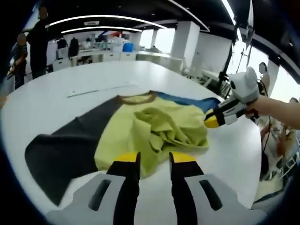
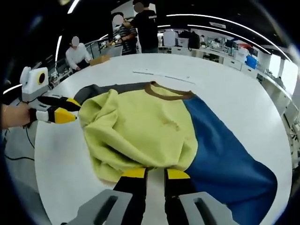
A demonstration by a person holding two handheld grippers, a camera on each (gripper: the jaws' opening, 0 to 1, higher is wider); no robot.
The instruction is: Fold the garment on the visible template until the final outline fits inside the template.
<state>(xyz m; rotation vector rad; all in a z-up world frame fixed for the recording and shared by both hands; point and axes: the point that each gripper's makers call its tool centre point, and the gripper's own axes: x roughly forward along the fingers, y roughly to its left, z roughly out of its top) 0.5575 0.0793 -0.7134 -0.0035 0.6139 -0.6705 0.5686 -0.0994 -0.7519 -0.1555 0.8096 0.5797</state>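
Garment (image 1: pixel 154 129) (image 2: pixel 140 131): lying on the white counter (image 1: pixel 70 79) (image 2: pixel 225 89), yellow body bunched and partly folded over itself, brown collar (image 1: pixel 137 98) (image 2: pixel 168 91) facing the far side. In the left gripper view a dark grey sleeve (image 1: pixel 65 150) is spreading flat to the left and a strip of blue sleeve (image 1: pixel 197 101) is peeking out behind the yellow cloth. In the right gripper view the blue sleeve (image 2: pixel 225 159) is lying flat to the right and the grey sleeve (image 2: pixel 101 89) is showing beyond the folded yellow edge.

Left tongs (image 1: pixel 155 161) (image 2: pixel 70 108): jaws standing slightly apart, tips sitting at the near yellow hem; whether they are pinching cloth cannot be told. In the right gripper view they are coming in from the left, tips just beside the folded edge.

Right tongs (image 2: pixel 154 174) (image 1: pixel 210 119): jaws slightly apart at the near hem, grip on cloth likewise unclear. In the left gripper view they are entering from the right, tip touching the crumpled yellow.

People (image 2: pixel 140 28) are standing beyond the counter.
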